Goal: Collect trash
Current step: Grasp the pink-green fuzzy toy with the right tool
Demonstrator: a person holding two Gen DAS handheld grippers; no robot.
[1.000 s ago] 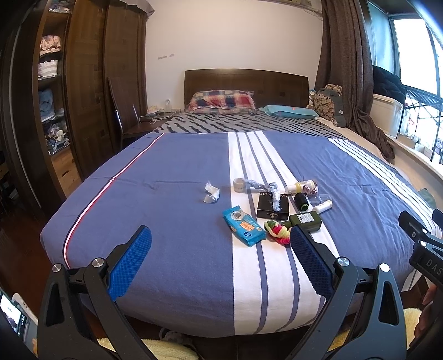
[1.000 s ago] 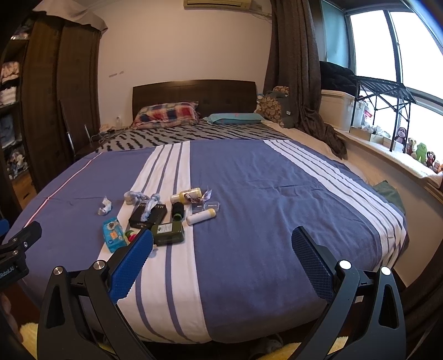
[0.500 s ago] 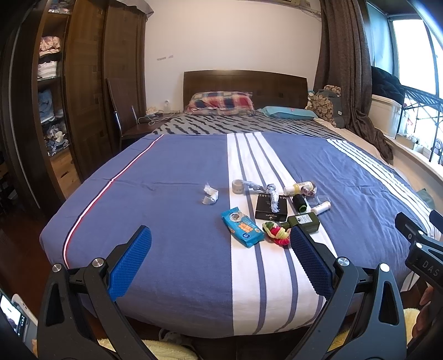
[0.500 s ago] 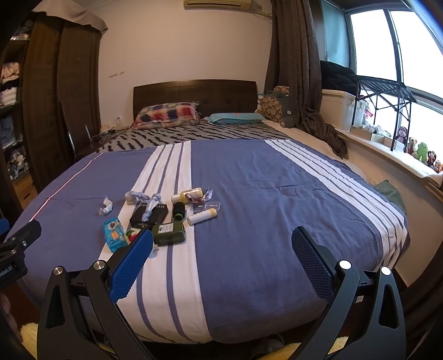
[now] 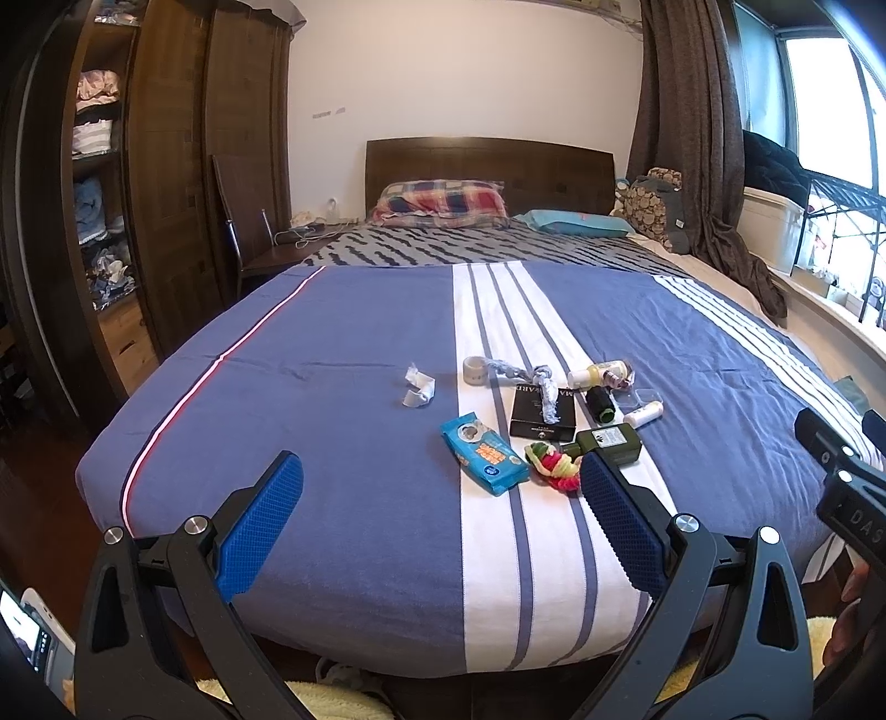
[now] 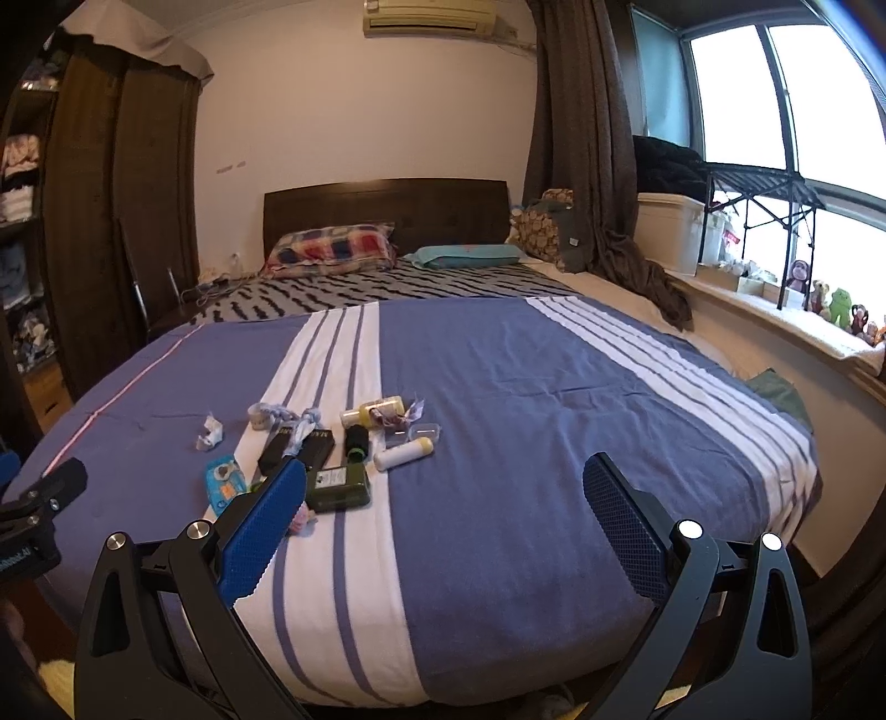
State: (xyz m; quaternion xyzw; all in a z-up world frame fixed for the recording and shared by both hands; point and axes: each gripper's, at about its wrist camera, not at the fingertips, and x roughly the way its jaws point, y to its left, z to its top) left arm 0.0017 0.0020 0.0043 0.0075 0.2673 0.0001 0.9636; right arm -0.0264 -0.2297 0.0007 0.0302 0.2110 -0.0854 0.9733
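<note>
Left gripper (image 5: 440, 529) and right gripper (image 6: 443, 526), fingers spread wide and empty, held at the foot of the bed (image 5: 343, 399). On its white stripe: blue wipes packet (image 5: 483, 453), green bottle (image 5: 609, 443), black box (image 5: 544, 412). Farther left, crumpled wrapper (image 5: 418, 386). Beyond, plaid pillow (image 5: 443, 202).

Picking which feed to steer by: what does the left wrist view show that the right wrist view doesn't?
Only the left wrist view shows the whole colourful knitted bundle beside the blue wipes pack, and a phone screen at the bottom-left corner. Only the right wrist view shows the air conditioner and the toys on the windowsill. Both show the bed with its clutter, including the black box and green bottle. Each view's own jaws are wide open and empty.
</note>
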